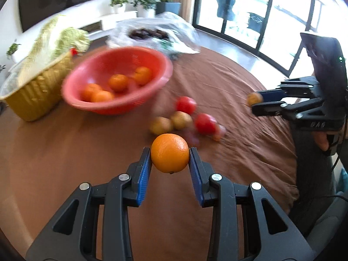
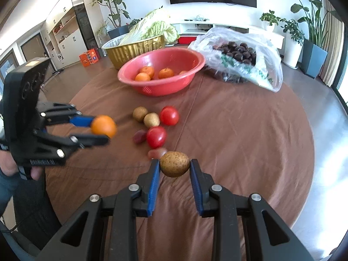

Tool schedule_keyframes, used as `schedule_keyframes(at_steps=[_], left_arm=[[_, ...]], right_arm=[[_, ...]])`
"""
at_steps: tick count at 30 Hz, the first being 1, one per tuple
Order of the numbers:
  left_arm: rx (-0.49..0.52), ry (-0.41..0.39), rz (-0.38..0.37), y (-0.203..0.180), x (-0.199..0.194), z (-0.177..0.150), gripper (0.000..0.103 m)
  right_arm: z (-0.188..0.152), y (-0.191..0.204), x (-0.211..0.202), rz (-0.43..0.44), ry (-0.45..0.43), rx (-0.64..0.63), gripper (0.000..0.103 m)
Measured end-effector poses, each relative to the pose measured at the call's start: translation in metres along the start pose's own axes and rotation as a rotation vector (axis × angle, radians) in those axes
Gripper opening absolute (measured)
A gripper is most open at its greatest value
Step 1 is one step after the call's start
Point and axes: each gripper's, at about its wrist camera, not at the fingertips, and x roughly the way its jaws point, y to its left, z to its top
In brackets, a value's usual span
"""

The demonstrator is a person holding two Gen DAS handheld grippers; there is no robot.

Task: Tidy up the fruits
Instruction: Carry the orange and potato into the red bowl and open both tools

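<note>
- Left gripper (image 1: 170, 152): fingers closed on an orange (image 1: 170, 153), carried clear above the table (image 1: 65, 152). In the right wrist view the same orange (image 2: 103, 126) sits at the fingertips, left of the loose fruit.
- Right gripper (image 2: 174, 163): fingers closed on a brown speckled fruit (image 2: 174, 164), also held off the table.
- Red bowl (image 2: 195, 65): holds at least four oranges (image 1: 118, 82); it stands just beside a gold basket (image 2: 134, 50) of leafy greens.
- Judged done: several oranges appear sorted into the bowl.
- Judged in hand: two fruits are lifted but not yet placed. The orange most likely belongs in the bowl; the destination of the brown fruit cannot be told.
- Left on the table: two tomatoes (image 2: 169, 115), two brown fruits (image 2: 140, 113) and two or three small reddish fruits (image 2: 140, 136), grouped close together between the bowl and the grippers.
- A plastic bag (image 2: 267, 65) of dark round items lies right of the bowl; whether it belongs to the task cannot be told.
- Estimate: the task is roughly midway.
</note>
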Motion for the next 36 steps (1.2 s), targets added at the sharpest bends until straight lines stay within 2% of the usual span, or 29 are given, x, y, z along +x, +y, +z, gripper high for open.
schedule_keyframes(at_steps=[5,9,18,26,36], left_arm=[[0.018,-0.010,0.073,0.033,-0.009,0.023,0.032],[0.032,-0.017,0.104,0.054,-0.008,0.045,0.032],[0.069,0.026,0.130,0.075,0.029,0.086,0.032],[0.096,0.068,0.124,0.081,0.060,0.096,0.032],[0.104,0.079,0.118,0.078,0.077,0.095,0.034]], right_arm=[[0.032,-0.012,-0.004,-0.008,-0.041,-0.016,0.030],[0.065,-0.012,0.002,-0.008,-0.063,-0.058,0.030],[0.128,0.007,0.048,0.020,-0.034,-0.156,0.030],[0.145,0.017,0.102,0.007,0.066,-0.208,0.030],[0.143,0.019,0.123,-0.019,0.111,-0.242,0.030]])
